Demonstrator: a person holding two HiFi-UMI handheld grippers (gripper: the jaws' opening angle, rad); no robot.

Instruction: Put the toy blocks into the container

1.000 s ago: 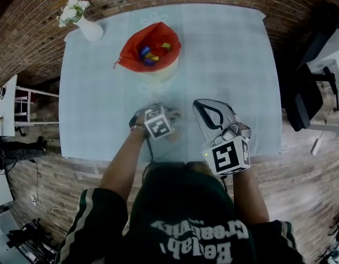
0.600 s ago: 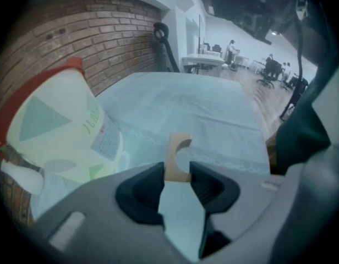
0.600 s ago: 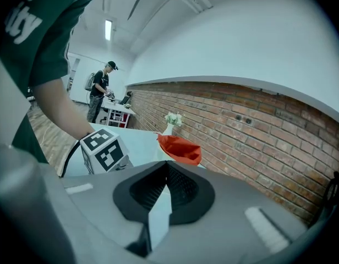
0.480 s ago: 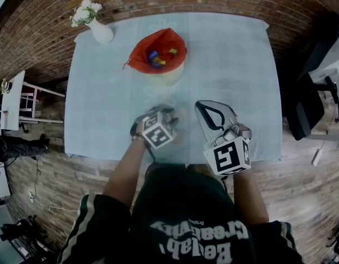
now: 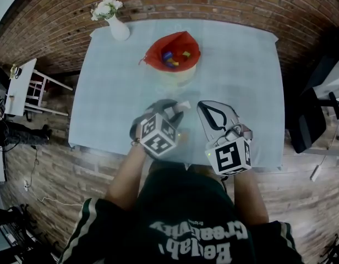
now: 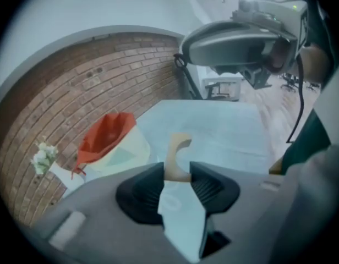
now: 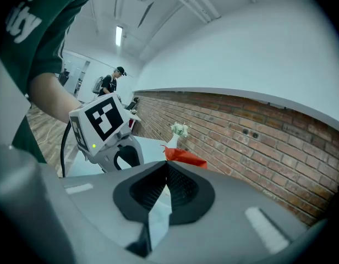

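The left gripper [image 6: 178, 172] clamps a tan arched block [image 6: 176, 147] above the table's [image 5: 114, 103] near edge, the block's lower end hidden between the pads. The right gripper [image 7: 167, 168] is closed on nothing. The red-lined container [image 5: 178, 75] near the far edge holds coloured blocks [image 5: 174, 57], too small to count.

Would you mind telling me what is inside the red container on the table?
Inside the red container lie several small toy blocks, blue, yellow and greenish, seen from the head view. Its near wall and the blocks themselves hide the bottom, so anything underneath cannot be seen.
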